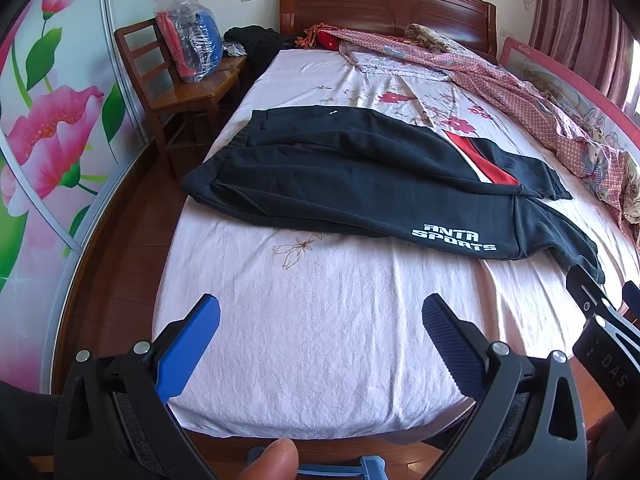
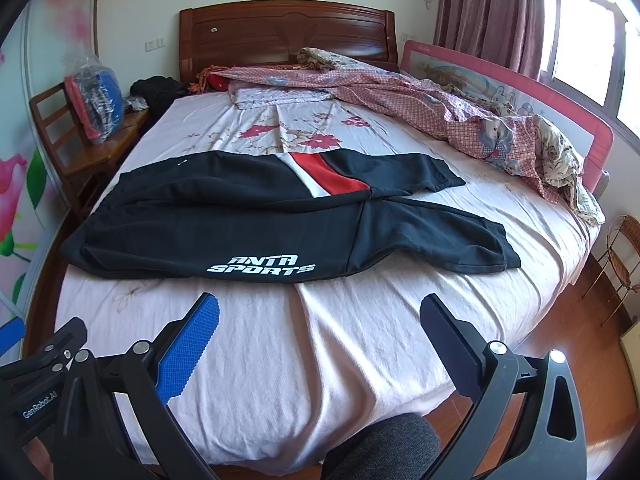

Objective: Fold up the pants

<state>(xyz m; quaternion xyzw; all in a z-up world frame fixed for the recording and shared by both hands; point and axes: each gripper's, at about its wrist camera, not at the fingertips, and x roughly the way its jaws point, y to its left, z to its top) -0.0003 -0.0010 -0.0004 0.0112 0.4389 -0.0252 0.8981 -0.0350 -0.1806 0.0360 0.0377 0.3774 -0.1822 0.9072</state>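
Black track pants with white ANTA SPORTS lettering and a red-and-white stripe lie spread flat across the bed, waistband to the left, both legs to the right. They also show in the right wrist view. My left gripper is open and empty above the bare sheet near the foot of the bed, short of the pants. My right gripper is open and empty too, also short of the pants; its body shows in the left wrist view close to the near leg's cuff.
The bed has a pink sheet and a wooden headboard. A crumpled patterned quilt lies along the far right side by a pink guard rail. A wooden chair with a plastic bag stands left of the bed.
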